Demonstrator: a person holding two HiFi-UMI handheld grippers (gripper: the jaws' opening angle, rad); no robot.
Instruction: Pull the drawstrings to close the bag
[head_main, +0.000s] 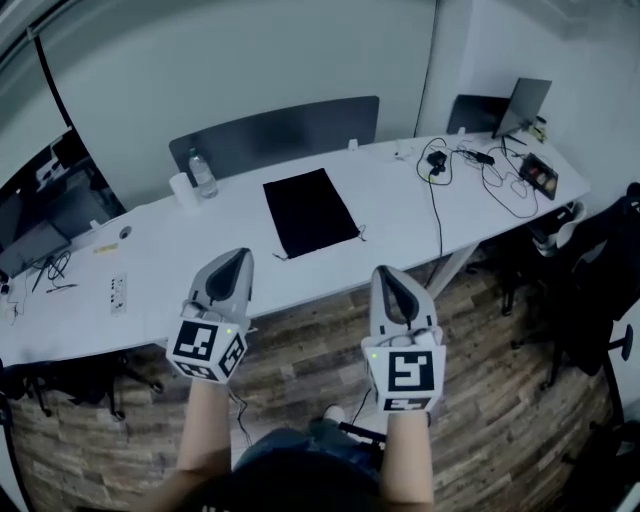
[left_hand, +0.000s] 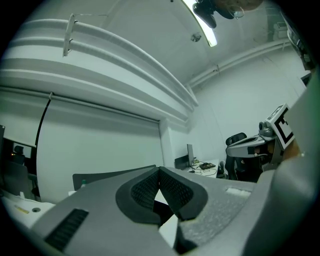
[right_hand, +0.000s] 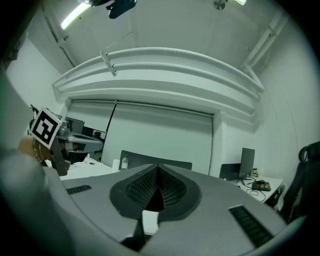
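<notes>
Evidently both tools were idle, held in the air short of the near edge of the white tabletop, above the wood-patterned floor. The left hand-held gripper had its jaws pressed together with nothing between them; its own view showed the two ribbed pads meeting in a single line. The right hand-held gripper was the same, jaws together and empty. They pointed forward side by side, well apart from each other, with neither touching anything on the tabletop.

The black bag lay flat near the middle of the tabletop, beyond and between the two tools, its long sides angled slightly to the right. Short ends of the drawstrings stuck out at the bag's two near corners, too thin to make out in detail.

To the bag's left stood a clear water bottle just beside a white roll. Toward the right end of the tabletop were loose black cables and an upright dark screen. A dark grey divider panel ran along the far edge behind the bag.
</notes>
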